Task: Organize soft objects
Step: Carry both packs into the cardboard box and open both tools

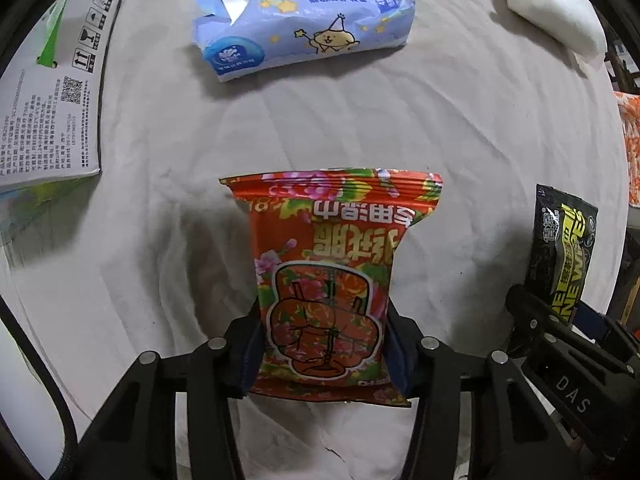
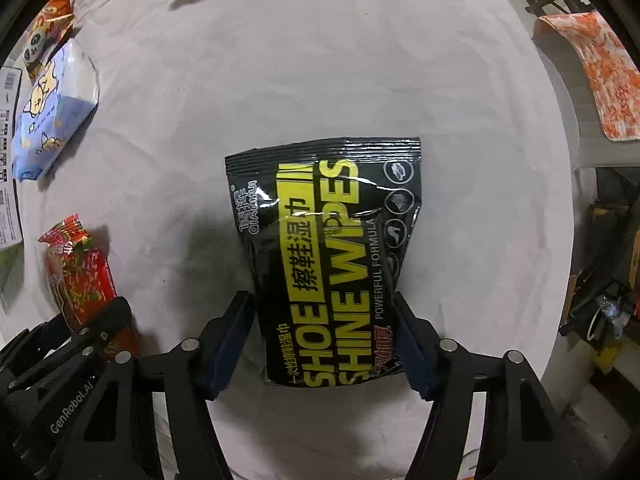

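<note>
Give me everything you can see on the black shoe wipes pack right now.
The shoe wipes pack is a glossy black plastic pouch, crinkled, printed SHOE SHINE WIPES in yellow with a crimped seal at its far end. It sits between the right gripper jaws, both pads against its sides near its lower end, over the grey cloth. Whether it rests on the cloth is unclear. It looks sealed and soft.

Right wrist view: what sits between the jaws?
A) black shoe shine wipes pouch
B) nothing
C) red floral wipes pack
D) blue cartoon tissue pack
A: the black shoe shine wipes pouch sits between the right gripper jaws, both pads against its sides; the red floral wipes pack is in the left gripper.
</note>
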A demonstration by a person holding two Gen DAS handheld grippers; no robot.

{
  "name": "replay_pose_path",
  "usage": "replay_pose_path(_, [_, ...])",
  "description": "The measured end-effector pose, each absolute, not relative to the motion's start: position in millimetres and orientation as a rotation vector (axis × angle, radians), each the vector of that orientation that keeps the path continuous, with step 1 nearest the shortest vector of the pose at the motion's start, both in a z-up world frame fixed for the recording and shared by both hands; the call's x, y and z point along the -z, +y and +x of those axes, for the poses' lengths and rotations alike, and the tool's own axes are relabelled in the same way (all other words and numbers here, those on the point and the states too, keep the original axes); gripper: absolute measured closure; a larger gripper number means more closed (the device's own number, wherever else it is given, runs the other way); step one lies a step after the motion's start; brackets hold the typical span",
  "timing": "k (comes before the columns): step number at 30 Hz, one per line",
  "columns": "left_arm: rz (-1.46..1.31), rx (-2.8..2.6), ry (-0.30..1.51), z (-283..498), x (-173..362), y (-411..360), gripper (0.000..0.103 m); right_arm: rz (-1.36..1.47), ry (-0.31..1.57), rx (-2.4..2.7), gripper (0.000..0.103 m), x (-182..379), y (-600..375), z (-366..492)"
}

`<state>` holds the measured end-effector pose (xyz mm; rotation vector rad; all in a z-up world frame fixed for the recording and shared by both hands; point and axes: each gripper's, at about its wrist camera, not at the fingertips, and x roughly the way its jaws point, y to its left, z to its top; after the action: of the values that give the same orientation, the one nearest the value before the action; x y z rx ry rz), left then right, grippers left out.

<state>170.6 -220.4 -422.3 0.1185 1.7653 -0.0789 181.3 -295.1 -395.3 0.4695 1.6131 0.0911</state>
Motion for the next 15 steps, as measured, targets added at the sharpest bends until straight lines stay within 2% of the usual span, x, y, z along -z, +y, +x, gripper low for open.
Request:
replay_pose_path(9, [0.114, 0.073, 1.745, 158, 416, -223, 0.058, 0.468, 1.625, -0.064, 0.044, 445, -332, 185])
replay_pose_path(15, [0.128, 0.079, 1.736, 162, 411, -215, 0.060, 0.441, 1.621, -0.053, 0.051, 447, -337, 193])
